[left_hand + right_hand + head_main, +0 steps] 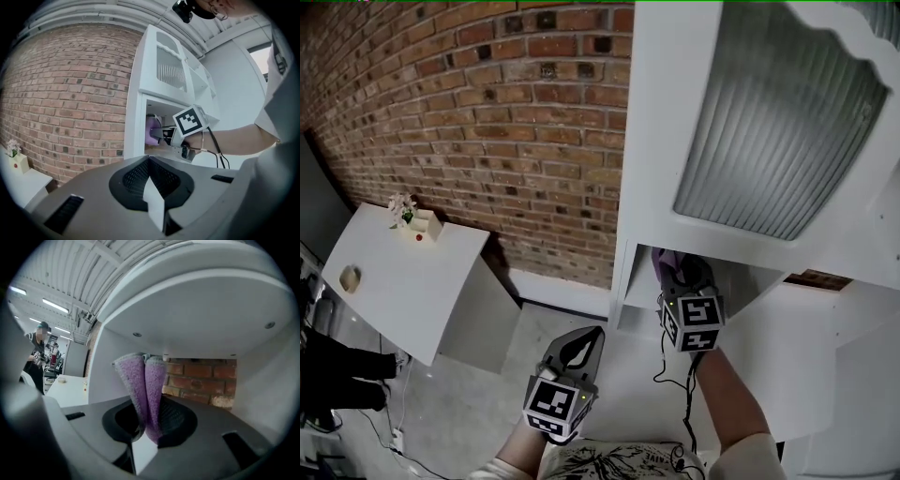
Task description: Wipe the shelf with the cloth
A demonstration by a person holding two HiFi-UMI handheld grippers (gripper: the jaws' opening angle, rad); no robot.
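Clamping the folded cloth [145,380], right gripper [678,279] could lose it if it snags scrubbing the lower-centre shelf [637,292]; left gripper [581,349] sits closed, empty.

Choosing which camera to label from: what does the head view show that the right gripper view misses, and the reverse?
Head view only: the left gripper, the ribbed glass door, the side table with flowers. Right gripper view only: brick showing through the compartment's back, a distant person. Both: the purple cloth, held in the right gripper, inside the white cabinet.
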